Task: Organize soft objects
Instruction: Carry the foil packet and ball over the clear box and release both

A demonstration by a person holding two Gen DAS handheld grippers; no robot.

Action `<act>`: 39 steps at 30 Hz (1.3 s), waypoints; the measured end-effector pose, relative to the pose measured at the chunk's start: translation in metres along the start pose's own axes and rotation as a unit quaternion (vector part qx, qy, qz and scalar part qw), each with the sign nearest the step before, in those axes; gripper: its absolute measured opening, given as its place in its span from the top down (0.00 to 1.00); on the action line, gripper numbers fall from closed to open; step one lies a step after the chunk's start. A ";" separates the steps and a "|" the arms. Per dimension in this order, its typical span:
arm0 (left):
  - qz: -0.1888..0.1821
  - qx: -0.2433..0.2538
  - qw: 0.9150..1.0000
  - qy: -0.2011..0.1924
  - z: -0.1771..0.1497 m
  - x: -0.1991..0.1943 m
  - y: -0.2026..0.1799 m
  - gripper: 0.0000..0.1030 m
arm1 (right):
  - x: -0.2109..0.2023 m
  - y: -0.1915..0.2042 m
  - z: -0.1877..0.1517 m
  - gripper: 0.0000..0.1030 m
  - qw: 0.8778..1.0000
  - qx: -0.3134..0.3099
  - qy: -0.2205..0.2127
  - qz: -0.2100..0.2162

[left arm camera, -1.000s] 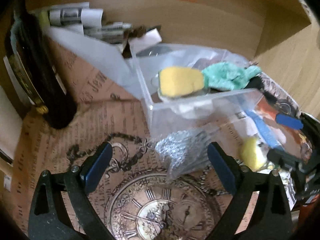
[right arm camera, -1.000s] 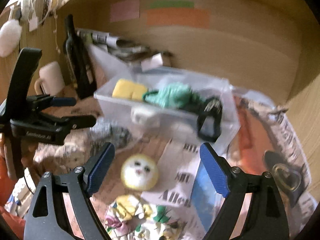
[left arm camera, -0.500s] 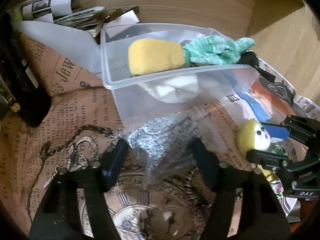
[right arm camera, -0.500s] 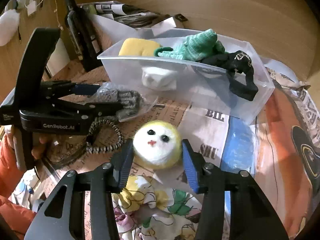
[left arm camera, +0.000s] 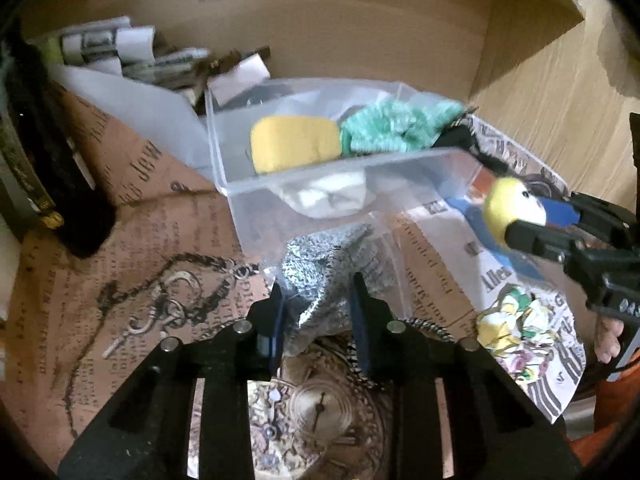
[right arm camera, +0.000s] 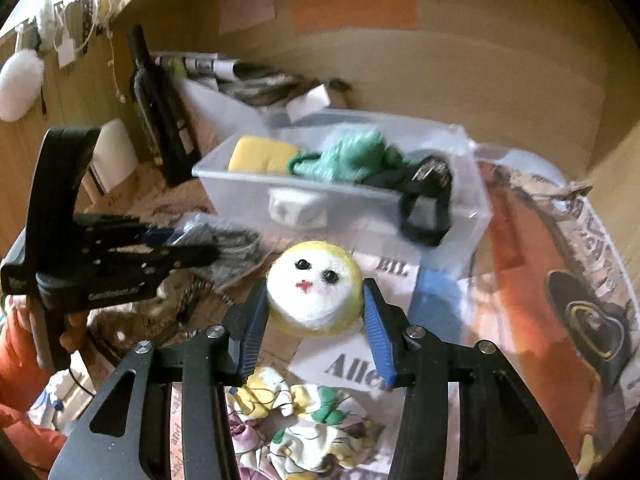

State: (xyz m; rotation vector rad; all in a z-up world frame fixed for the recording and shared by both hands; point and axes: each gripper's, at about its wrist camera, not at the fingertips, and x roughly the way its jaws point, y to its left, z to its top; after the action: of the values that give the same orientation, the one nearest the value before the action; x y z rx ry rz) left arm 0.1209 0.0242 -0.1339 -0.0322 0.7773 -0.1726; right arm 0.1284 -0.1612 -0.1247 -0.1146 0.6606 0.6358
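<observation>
Our left gripper (left arm camera: 318,306) has its fingers clenched on a grey knit cloth in a clear bag (left arm camera: 332,264), which sits between the blue pads and bulges out toward twelve o'clock, close to the near wall of the clear plastic bin (left arm camera: 352,168). Our right gripper (right arm camera: 314,316) is grasping a round yellow-and-white plush face (right arm camera: 316,290), the pads pressing its two sides; in the left wrist view that same plush shows at three o'clock, held off the paper-covered table (left arm camera: 132,216). The bin stands at twelve o'clock from both grippers and already holds a yellow sponge (left arm camera: 294,148), a green knit piece (left arm camera: 390,132) just beside it, a white folded cloth (left arm camera: 332,198) lower down against the front wall, and a black strap (right arm camera: 426,200) that drapes over the rim at the right end. At six o'clock under our right gripper lies a crumpled floral cloth (right arm camera: 308,420) on the newsprint. A dark bottle (right arm camera: 160,108) stands at ten o'clock, well apart from the bin, near rolled papers (left arm camera: 108,42) against the wooden back wall
</observation>
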 end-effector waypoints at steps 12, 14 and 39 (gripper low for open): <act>-0.002 -0.022 0.996 -0.088 0.034 -0.057 0.004 0.72 | -0.034 -0.016 0.027 0.59 0.996 0.015 -0.074 -0.037; 0.002 -0.024 0.995 -0.100 0.044 -0.062 0.005 0.72 | -0.038 -0.020 0.032 0.59 0.996 0.018 -0.081 -0.042; 0.018 -0.023 0.998 -0.060 0.128 0.023 -0.002 0.72 | 0.013 -0.053 0.098 0.59 0.995 0.001 -0.071 -0.075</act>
State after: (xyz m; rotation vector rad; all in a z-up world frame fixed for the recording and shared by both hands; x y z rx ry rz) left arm 0.2261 0.0136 -0.0584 -0.0710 0.6616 -0.1168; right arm 0.2201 -0.1687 -0.0606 -0.1142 0.5096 0.4925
